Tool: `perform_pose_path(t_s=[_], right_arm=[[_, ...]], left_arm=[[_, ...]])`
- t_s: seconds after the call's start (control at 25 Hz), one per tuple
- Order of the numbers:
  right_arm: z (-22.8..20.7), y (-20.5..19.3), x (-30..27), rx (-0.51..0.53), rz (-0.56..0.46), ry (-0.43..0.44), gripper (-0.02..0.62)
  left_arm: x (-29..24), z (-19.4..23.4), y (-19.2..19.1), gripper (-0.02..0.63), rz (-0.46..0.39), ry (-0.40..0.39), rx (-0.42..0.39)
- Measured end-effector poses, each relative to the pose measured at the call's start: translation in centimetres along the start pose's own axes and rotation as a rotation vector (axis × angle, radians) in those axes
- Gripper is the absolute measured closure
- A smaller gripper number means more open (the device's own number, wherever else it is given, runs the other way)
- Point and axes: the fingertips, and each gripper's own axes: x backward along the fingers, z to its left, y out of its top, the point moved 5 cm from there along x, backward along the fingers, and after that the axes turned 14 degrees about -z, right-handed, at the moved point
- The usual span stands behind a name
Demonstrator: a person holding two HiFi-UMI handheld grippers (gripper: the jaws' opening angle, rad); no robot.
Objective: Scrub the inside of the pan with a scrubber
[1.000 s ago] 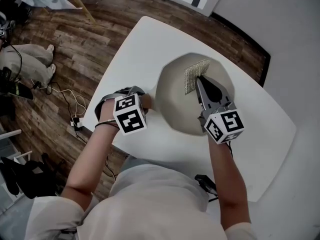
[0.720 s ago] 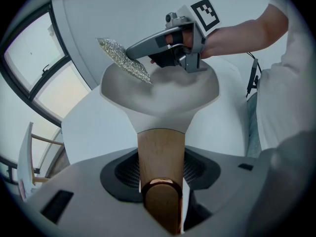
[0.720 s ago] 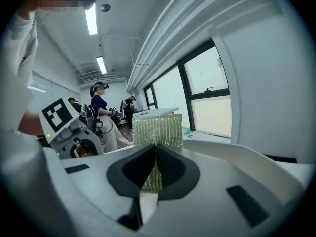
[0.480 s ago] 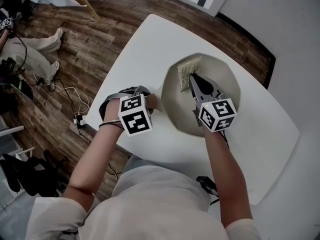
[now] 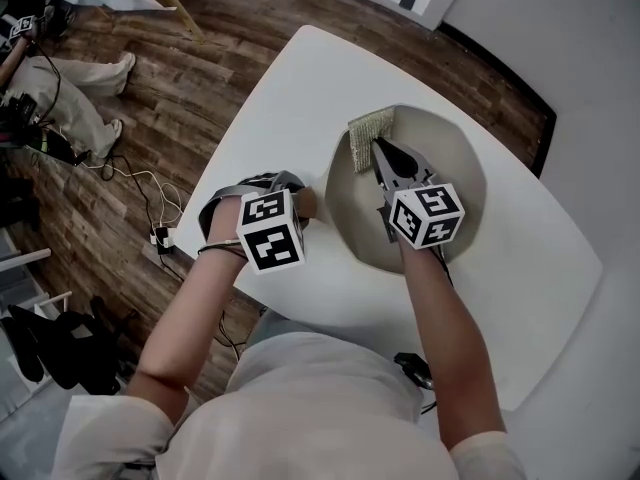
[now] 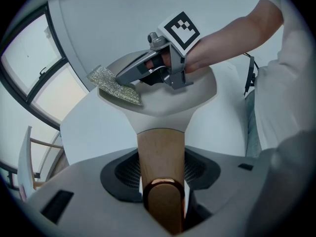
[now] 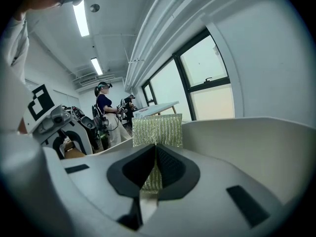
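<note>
A cream pan (image 5: 450, 173) sits on the white table (image 5: 280, 98). Its wooden handle (image 5: 308, 202) points left, and my left gripper (image 5: 300, 206) is shut on it. In the left gripper view the handle (image 6: 160, 149) runs up between the two pads to the pan (image 6: 163, 105). My right gripper (image 5: 380, 150) reaches into the pan, shut on a glittery mesh scrubber (image 5: 368, 134) that lies against the pan's far-left inner wall. In the right gripper view the scrubber (image 7: 158, 128) stands pinched between the dark pads, with the pan's wall (image 7: 247, 142) to the right.
The table's left edge (image 5: 215, 173) drops to a wooden floor (image 5: 130, 88) with cables (image 5: 150, 203). A person's legs (image 5: 70, 98) show at the far left. People with gear (image 7: 104, 113) stand in the background. A wall (image 5: 560, 48) borders the table on the right.
My right gripper has sunk lower into the pan and carried the scrubber toward the pan's left wall. The left gripper has stayed on the handle.
</note>
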Motion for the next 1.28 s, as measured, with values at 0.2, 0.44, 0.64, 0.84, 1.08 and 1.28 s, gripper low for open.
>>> perform_pose_path(t_s=[0.2, 0.44, 0.64, 0.84, 1.08, 1.28], right_arm=[[0.3, -0.6, -0.9, 0.009, 0.03, 0.014, 0.571], [0.6, -1.0, -1.7, 0.008, 0.043, 0.025, 0.571], [0.7, -1.1, -1.9, 0.005, 0.05, 0.029, 0.571], [1.0, -1.0, -2.1, 0.002, 0.056, 0.037, 0.571], [1.5, -1.1, -2.2, 0.007, 0.067, 0.051, 0.571], [1.6, -1.2, -2.0, 0.013, 0.075, 0.074, 0.571]], left_arm=[[0.1, 0.1, -0.1, 0.391, 0.0, -0.003, -0.016], [0.0, 0.1, -0.1, 0.393, -0.001, -0.004, -0.035], [-0.1, -0.1, -0.1, 0.394, 0.003, -0.01, -0.049], [0.1, -0.2, -0.1, 0.396, 0.007, -0.015, -0.065], [0.2, -0.4, -0.2, 0.396, 0.012, -0.024, -0.073], [0.0, -0.4, 0.0, 0.396, 0.013, -0.023, -0.074]])
